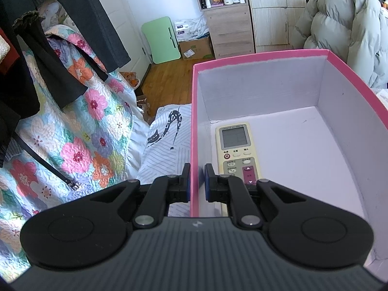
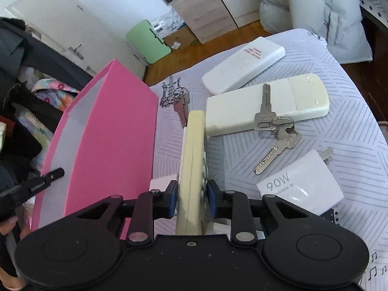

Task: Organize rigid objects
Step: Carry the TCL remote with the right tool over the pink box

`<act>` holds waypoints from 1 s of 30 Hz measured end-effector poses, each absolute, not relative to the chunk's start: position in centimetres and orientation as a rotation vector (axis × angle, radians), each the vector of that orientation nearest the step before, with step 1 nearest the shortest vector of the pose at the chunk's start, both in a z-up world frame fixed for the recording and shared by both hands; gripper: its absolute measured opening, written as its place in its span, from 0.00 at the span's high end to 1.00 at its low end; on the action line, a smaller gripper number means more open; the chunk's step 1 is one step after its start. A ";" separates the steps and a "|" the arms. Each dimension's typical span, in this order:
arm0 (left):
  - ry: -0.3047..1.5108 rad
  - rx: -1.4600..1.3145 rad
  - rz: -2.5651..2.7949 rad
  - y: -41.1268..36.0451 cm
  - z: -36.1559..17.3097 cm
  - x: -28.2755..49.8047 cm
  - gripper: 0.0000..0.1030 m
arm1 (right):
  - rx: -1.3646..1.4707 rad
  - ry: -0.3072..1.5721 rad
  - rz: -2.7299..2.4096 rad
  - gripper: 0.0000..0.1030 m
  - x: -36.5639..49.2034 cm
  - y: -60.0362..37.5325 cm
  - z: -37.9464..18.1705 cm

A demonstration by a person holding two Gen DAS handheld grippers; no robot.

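Right now the right tool (image 2: 190,200) has its pads clamped on a cream remote control (image 2: 192,169), held on edge with the buttons facing right, just beside the pink box (image 2: 109,133) — my read is that it's gripped by its narrow sides so it can be swung over the box wall and laid flat inside. Over at the box's left wall, the left tool (image 1: 197,181) sits narrow, one pad outside and one inside the pink rim (image 1: 194,121); the inner pad shows a slight gap, so I judge it's steadying the box rather than squeezing hard. Inside the box, near that same wall, an air-conditioner remote (image 1: 236,150) already lies face up on the white floor, leaving plenty of room to its right.

On the bed (image 2: 242,150) to the right of the box, a white 90W charger (image 2: 300,184) sits nearest, then a bunch of silver keys (image 2: 274,131) draped partly over a white remote lying face down (image 2: 266,106). Beyond that lies another white device with red lettering (image 2: 242,65), and close to the box's far corner, a reddish key on a ring (image 2: 180,108). All of these look yet to be boxed.
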State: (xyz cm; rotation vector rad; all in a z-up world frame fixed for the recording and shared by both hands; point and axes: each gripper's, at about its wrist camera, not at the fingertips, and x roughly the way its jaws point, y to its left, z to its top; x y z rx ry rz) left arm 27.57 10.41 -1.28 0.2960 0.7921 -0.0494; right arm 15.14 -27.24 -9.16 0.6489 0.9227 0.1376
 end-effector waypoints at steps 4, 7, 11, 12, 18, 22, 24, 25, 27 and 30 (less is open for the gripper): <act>0.793 0.298 -0.048 10.4 -1.3 27.6 0.90 | 0.691 0.879 0.149 0.76 14.9 -28.0 -8.9; 0.796 0.299 -0.047 10.3 -1.2 27.7 0.90 | 0.666 0.827 0.132 0.80 14.6 -28.3 -8.2; 0.797 0.304 -0.045 10.3 -1.2 27.7 0.90 | 0.601 0.764 0.140 0.80 14.1 -27.9 -6.4; 0.799 0.300 -0.045 10.3 -1.2 27.7 0.90 | 0.579 0.755 0.139 0.80 14.1 -27.6 -5.8; 0.799 0.287 -0.045 10.3 -1.2 27.7 0.90 | 0.352 0.653 0.267 0.80 15.3 -23.5 0.6; 0.798 0.278 -0.048 10.5 -1.1 27.7 0.91 | 0.223 0.687 0.450 0.79 18.1 -18.3 3.3; 0.796 0.278 -0.049 10.4 -1.1 27.6 0.91 | 0.159 0.737 0.493 0.79 19.9 -15.1 3.2; 0.795 0.277 -0.049 10.5 -1.1 27.6 0.91 | 0.112 0.770 0.503 0.79 21.2 -13.1 2.7; 0.797 0.266 -0.050 10.8 -1.0 27.7 0.91 | 0.048 0.830 0.504 0.80 23.2 -10.4 1.6; 0.805 0.244 -0.044 11.1 -1.0 27.9 0.91 | -0.067 0.858 0.485 0.80 26.2 -7.6 -0.2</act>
